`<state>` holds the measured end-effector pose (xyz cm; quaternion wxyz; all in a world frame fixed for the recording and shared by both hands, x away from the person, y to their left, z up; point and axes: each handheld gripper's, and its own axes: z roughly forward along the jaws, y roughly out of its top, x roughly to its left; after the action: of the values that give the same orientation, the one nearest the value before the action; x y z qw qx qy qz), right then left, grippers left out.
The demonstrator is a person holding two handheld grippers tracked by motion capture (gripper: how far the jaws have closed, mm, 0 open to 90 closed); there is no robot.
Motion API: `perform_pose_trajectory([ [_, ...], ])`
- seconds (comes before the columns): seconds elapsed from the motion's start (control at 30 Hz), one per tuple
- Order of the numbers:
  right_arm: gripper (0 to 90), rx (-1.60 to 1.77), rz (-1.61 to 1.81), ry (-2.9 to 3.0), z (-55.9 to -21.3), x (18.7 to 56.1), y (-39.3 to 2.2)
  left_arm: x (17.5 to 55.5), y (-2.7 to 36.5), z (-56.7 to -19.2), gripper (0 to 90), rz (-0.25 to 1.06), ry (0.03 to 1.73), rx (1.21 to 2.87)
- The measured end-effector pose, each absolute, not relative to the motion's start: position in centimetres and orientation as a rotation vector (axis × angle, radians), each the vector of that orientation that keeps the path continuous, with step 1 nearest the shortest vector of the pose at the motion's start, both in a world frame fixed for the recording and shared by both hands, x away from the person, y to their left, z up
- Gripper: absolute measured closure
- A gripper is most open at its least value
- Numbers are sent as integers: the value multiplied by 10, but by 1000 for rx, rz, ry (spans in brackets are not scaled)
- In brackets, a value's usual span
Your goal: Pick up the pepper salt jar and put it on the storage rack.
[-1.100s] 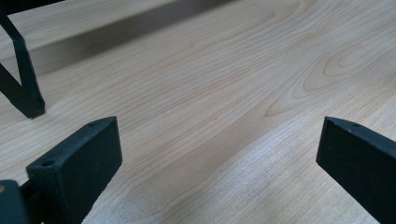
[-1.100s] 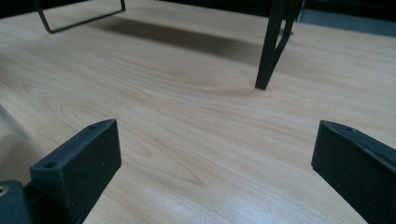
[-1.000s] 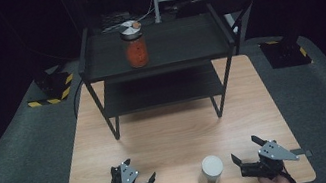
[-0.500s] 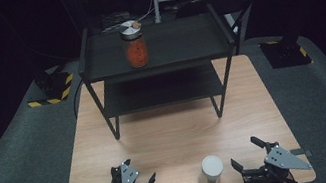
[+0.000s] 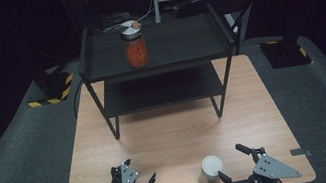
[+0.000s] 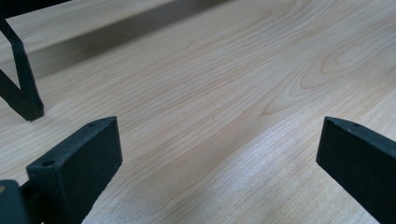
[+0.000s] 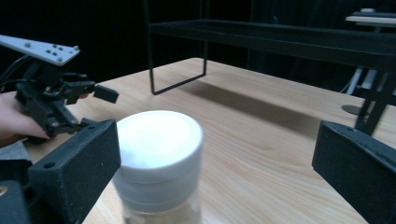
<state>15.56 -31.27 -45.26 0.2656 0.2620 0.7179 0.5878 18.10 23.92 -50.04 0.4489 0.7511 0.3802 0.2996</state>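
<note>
Wooden table (image 5: 174,140), black two-tier shelf (image 5: 168,45) at its far end, orange-filled jar (image 5: 134,45) up top. Near the front edge, white-lidded jar (image 5: 210,171), upright, set within easy reach. Right gripper (image 5: 235,165) just beside it, jaws spread wide, apparently lining up a grasp. Left gripper (image 5: 139,169) idle, jaws parted, empty.

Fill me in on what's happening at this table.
A person holds a two-jaw gripper in each hand at the near edge of the light wooden table. The right gripper is open beside the small white-lidded clear jar, not gripping it. The left gripper is open over bare wood. An orange-filled glass jar with a metal lid stands on the black metal shelf.
</note>
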Motion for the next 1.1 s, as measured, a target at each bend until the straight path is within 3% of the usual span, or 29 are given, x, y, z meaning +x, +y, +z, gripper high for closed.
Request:
perform_pose_trajectory([
  [0.43,22,631,1625,2021,-460,166,-299,181,239,-500,4,740,936,1862],
  [1.1,241,679,1678,2082,-473,184,-300,182,240,-500,4,735,932,1862],
])
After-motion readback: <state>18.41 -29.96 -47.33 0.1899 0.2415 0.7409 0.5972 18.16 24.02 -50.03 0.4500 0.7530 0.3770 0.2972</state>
